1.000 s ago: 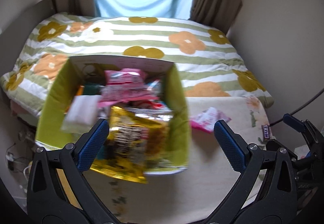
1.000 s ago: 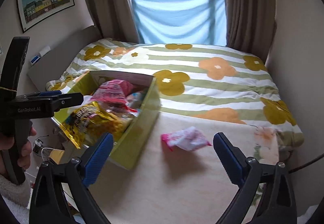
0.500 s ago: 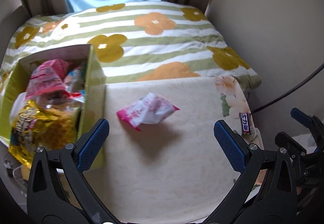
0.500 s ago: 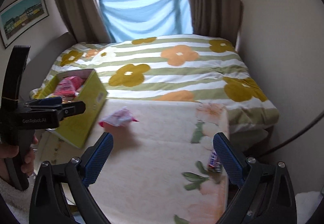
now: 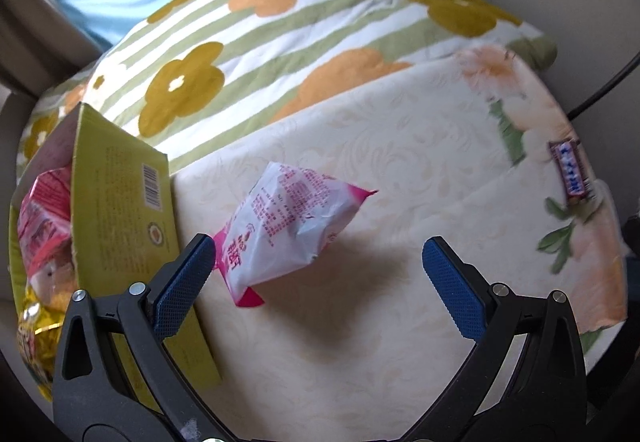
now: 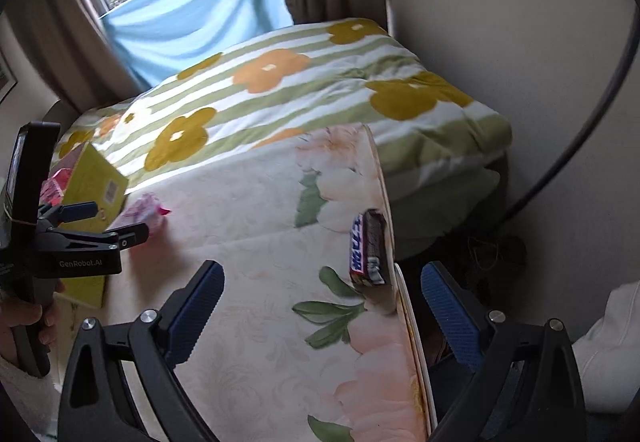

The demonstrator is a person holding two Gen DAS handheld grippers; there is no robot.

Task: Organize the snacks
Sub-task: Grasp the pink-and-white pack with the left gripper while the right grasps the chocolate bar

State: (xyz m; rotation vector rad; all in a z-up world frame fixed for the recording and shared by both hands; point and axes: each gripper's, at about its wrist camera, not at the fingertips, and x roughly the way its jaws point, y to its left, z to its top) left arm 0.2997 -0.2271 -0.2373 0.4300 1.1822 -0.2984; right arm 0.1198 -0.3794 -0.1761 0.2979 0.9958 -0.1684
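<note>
Your right gripper is spread wide around the chocolate bar, which sits at the table's right edge; a clumsy closing could knock it off. Your left gripper, also spread, faces the pink-and-white snack packet beside the green snack box.

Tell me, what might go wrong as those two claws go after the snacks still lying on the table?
The chocolate bar lies right at the table edge; a nudge from the open right gripper could tip it off. The pink and white packet looks puffy and slick, so the open left gripper might squash it or lose it. The green box already looks crowded, so more snacks could spill.
</note>
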